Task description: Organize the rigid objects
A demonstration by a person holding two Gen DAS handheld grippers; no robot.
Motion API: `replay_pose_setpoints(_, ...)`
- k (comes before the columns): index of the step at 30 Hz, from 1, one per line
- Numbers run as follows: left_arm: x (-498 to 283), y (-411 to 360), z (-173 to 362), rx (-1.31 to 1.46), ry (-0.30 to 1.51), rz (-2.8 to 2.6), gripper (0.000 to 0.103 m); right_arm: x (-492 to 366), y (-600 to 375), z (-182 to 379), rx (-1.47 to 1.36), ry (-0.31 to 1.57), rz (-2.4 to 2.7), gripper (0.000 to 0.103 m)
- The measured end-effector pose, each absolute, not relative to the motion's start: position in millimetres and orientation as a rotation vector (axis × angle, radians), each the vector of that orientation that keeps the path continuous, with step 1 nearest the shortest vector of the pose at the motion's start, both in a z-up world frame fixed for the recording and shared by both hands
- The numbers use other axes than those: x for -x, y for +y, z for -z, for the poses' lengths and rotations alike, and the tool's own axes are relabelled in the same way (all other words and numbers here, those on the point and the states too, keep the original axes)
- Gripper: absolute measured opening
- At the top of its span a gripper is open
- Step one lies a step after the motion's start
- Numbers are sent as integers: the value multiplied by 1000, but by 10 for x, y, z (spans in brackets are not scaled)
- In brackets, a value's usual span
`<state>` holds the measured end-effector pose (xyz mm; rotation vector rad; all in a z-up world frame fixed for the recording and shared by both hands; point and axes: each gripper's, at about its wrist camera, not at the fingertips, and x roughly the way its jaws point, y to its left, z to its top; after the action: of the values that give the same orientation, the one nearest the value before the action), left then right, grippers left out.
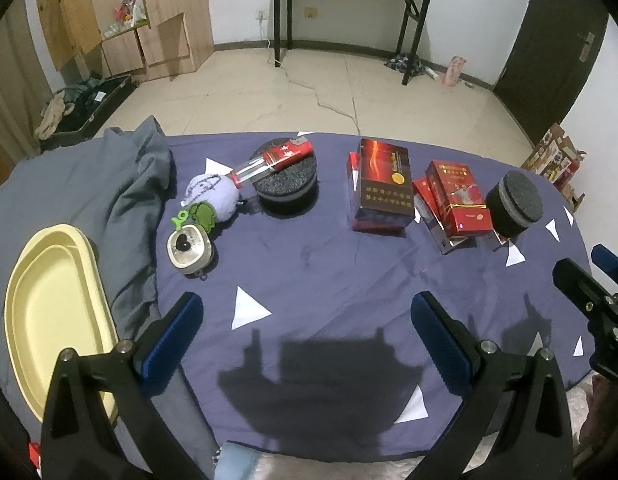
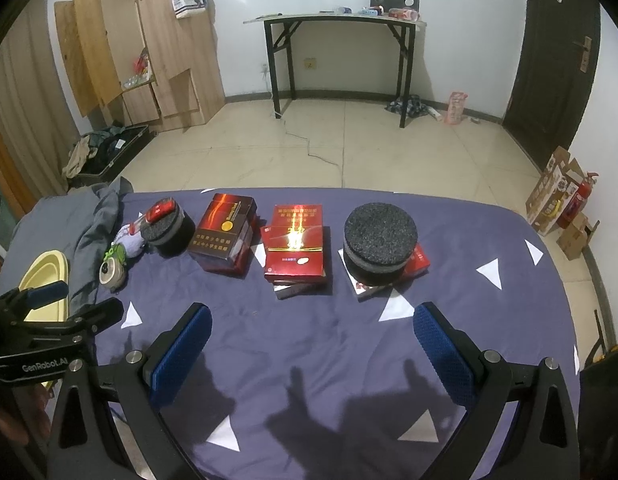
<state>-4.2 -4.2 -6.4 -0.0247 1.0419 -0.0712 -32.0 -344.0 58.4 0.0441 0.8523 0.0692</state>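
Note:
On the navy bedsheet [image 1: 309, 272] stand a dark red-brown carton [image 1: 385, 184] [image 2: 225, 232], a stack of bright red boxes [image 1: 457, 200] [image 2: 295, 244], and two round black foam blocks. The left block [image 1: 287, 178] [image 2: 167, 230] carries a small red box [image 1: 287, 154]; the right block [image 1: 515, 204] [image 2: 380, 240] rests on flat boxes. My left gripper [image 1: 307, 320] hovers open over the sheet, nothing between its blue pads. My right gripper [image 2: 313, 326] is open too, empty, in front of the red boxes.
A yellow tray [image 1: 49, 312] [image 2: 45, 276] lies at the left on a grey quilt [image 1: 109, 184]. A lavender plush toy [image 1: 215, 196] and a small square timer-like charm [image 1: 189, 246] lie near the left block. Tiled floor, a black folding table [image 2: 337, 24] and a wardrobe lie beyond.

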Motion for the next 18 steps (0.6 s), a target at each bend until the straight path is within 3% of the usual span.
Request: replay_pose_setpoints(18,53,-17,47,27,1037,45,103,312,-3433,-566,-37,860,-74,103)
